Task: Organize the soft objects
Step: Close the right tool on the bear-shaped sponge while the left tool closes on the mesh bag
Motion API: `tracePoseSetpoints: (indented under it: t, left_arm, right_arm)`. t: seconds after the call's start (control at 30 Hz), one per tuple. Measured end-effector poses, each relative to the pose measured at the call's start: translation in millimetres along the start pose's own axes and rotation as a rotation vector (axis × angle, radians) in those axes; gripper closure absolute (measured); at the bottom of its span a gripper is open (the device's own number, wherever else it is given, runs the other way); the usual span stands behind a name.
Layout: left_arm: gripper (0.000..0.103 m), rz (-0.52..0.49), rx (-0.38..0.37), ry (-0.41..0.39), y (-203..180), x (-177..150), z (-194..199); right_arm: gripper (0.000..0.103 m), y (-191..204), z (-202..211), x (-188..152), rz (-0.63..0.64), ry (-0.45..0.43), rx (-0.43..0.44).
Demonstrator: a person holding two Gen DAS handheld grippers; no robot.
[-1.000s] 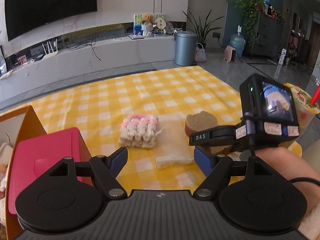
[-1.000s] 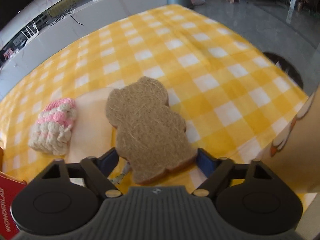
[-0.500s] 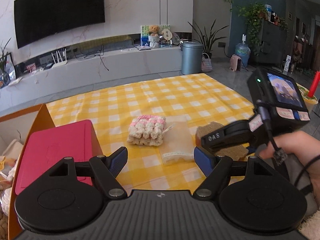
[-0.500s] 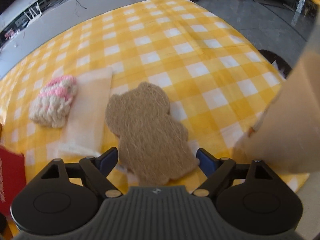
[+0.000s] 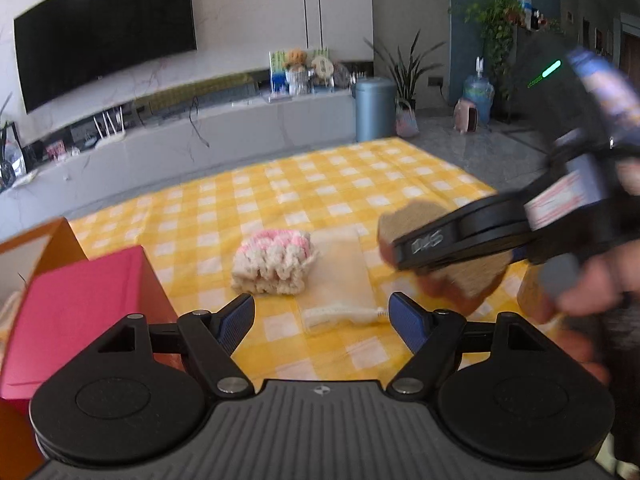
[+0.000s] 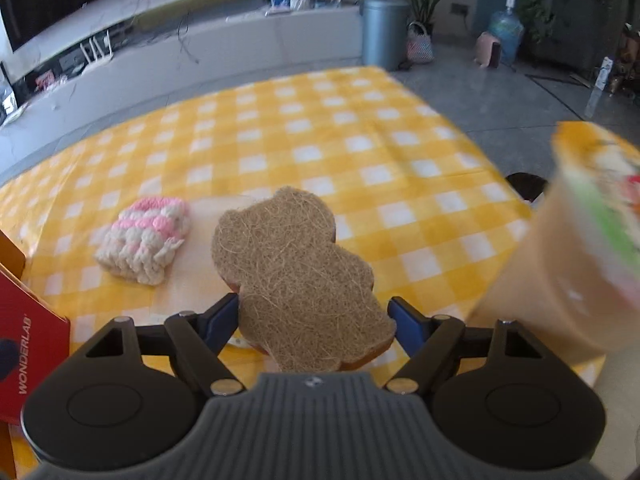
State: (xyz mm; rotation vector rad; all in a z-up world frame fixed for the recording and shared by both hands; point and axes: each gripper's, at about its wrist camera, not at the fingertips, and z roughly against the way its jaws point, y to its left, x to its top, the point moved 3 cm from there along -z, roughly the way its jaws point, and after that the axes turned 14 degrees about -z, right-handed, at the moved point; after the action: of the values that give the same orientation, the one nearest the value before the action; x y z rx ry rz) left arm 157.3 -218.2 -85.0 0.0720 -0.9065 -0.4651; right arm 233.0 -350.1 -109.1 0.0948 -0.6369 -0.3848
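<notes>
The right hand-held gripper [image 6: 314,318] grips the bear-shaped sponge [image 6: 296,276], apparently lifted (blurred); the left hand-held gripper [image 5: 322,316] gapes empty.

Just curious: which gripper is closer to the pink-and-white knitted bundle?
Left. The left gripper hangs open just in front of the bundle; the right gripper, holding the brown sponge, is off to its side.

Desk [image 6: 400,132] covered by a yellow-and-white checked cloth. A pink-and-cream knitted pad [image 6: 144,238] lies on it. Just right of the pad, touching it, lies a flat cream cloth [image 5: 340,280]. Left of the pad stands a red box [image 5: 76,312].
</notes>
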Motion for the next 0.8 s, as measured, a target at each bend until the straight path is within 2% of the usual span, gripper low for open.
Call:
tracePoseSetpoints:
  t: [0.07, 0.2, 0.37, 0.47, 0.63, 0.8]
  left_arm:
    - [0.013, 0.003, -0.001, 0.027, -2.2, -0.8, -12.1]
    - [0.013, 0.020, 0.015, 0.043, -0.9, -3.1, -30.6]
    - [0.013, 0.031, -0.031, 0.124, 1.7, -5.3, -62.2]
    - [0.013, 0.047, -0.042, 0.135, 0.9, -2.6, -79.3]
    - [0.013, 0.007, -0.061, 0.150, -8.6, 6.8, -104.0]
    - [0.009, 0.008, -0.063, 0.185, -13.3, -3.7, -116.6]
  right_arm:
    - [0.024, -5.0, 3.8, -1.0, -0.017, -0.004, -0.008]
    - [0.024, -2.6, 8.2, -10.2, 0.021, -0.037, -0.107]
    - [0.024, -11.2, 15.2, -5.6, -0.047, -0.057, -0.070]
    - [0.024, -11.0, 19.8, -6.1, -0.040, -0.075, -0.096]
    - [0.024, -9.7, 20.0, -7.5, -0.042, -0.062, -0.086]
    - [0.024, -10.9, 14.6, -8.0, -0.045, -0.051, -0.097]
